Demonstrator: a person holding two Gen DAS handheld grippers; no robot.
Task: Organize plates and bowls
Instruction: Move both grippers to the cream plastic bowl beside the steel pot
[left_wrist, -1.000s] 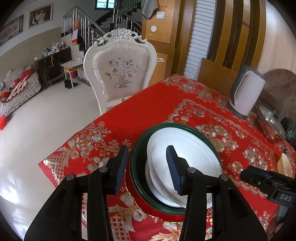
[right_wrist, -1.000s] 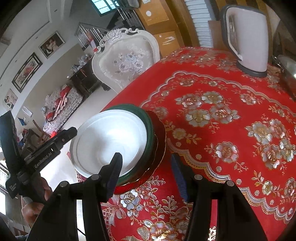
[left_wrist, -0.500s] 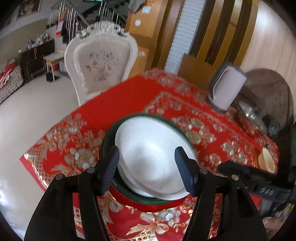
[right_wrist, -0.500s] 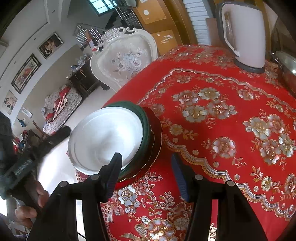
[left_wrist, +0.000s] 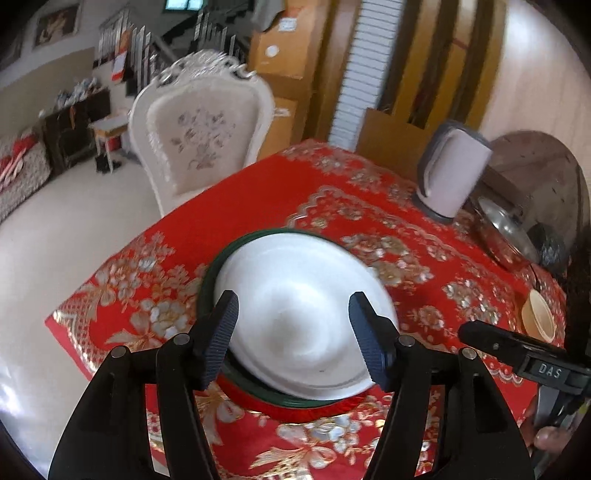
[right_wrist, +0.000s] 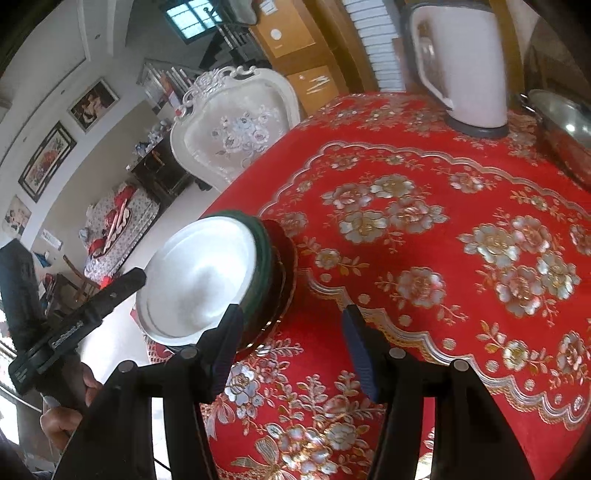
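fingers (left_wrist: 360, 341) of the left gripper (left_wrist: 291, 341) stand apart and empty above the white plate (left_wrist: 303, 314), which lies atop the green plate (left_wrist: 210, 273) and red plate (right_wrist: 282, 251) near the tabletop (right_wrist: 424, 206) edge, the right gripper (right_wrist: 291, 349) likewise open and empty, so stacking looks mostly done, only a small bowl (left_wrist: 537, 319) apart.

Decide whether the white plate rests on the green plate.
Touching. The left wrist view shows the white plate lying inside the green plate, no gap between them.

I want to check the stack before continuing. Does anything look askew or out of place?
Yes. The white plate sits off-centre on the green plate, overhanging its near rim toward the table edge. Nothing looks spilled or broken.
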